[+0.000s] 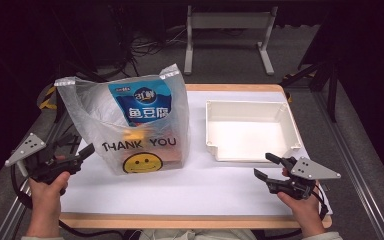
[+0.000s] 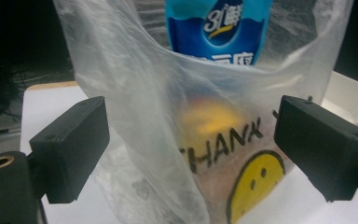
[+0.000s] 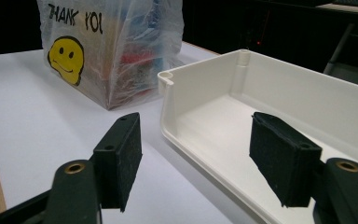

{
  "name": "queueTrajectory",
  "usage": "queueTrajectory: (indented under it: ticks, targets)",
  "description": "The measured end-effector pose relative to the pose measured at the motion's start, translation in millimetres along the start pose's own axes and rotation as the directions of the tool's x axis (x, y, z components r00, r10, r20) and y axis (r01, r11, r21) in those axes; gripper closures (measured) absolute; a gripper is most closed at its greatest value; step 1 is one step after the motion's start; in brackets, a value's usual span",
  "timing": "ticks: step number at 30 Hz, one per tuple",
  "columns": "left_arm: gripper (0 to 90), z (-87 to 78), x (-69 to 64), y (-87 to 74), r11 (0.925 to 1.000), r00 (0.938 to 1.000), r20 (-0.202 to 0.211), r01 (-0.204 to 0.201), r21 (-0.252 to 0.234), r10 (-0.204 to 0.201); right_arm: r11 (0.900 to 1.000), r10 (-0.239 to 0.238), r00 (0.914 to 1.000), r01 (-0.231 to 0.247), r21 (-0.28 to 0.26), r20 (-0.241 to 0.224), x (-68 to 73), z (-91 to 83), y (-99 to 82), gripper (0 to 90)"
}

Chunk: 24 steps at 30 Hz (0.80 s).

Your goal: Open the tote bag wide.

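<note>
A: The plastic bag [image 1: 130, 127] stood on the table's [image 1: 190, 192] left half, blue packet [image 1: 141, 102] poking out, left gripper [image 1: 82, 155] gaping wide beside it, probably to steady a wall.

B: And the right gripper [image 1: 267, 167] waited open-jawed, empty, before the white tray [image 1: 250, 127], likely the destination.

The surface [image 1: 240, 192] is a white sheet laid over a wooden top whose light-brown edge shows along its near and far sides, and it is brightly lit while the room around it lies in deep shadow. Beyond the surface's far edge, a white metal frame [image 1: 228, 30] with two splayed feet stands on a grey floor [image 1: 230, 65], and to the left of that frame dark cables [image 1: 147, 47] lie tangled on the floor. Grey metal rails [image 1: 352, 165] run along the surface's right side.
</note>
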State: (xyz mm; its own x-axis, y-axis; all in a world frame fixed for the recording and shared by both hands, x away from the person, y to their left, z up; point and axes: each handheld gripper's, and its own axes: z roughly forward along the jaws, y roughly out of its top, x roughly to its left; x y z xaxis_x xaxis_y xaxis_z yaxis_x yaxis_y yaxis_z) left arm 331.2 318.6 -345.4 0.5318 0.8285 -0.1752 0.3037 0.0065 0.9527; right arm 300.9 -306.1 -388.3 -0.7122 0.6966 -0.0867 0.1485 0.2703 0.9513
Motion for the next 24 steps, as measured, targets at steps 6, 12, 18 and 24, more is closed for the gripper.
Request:
queueTrajectory:
  ticks: [6, 12, 18, 24]
  targets:
    - [10.1, 7.6, 12.7, 5.1, 0.9984, 0.9975, 0.045, 0.055, -0.012, -0.054, 1.0000, -0.003, 1.0000, 0.003, 0.003, 0.000, 0.2, 0.4, -0.6, 34.4]
    - [9.5, 15.8, 18.8, 9.6, 0.9969, 0.9952, 0.065, 0.075, -0.026, -0.073, 1.0000, -0.003, 1.0000, 0.003, 0.009, -0.001, 0.9, 0.8, -0.7, 34.2]
    - [14.5, 32.2, 21.3, 9.5, 0.9975, 0.9967, 0.043, 0.070, -0.006, -0.069, 0.9999, -0.007, 1.0000, 0.007, 0.012, -0.002, 1.8, 2.3, -0.6, 33.9]
    - [15.9, 44.6, 23.8, 6.6, 0.9975, 0.9970, 0.041, 0.065, 0.027, -0.066, 0.9997, -0.017, 0.9999, 0.017, 0.017, -0.004, 2.4, 3.9, -0.6, 33.4]
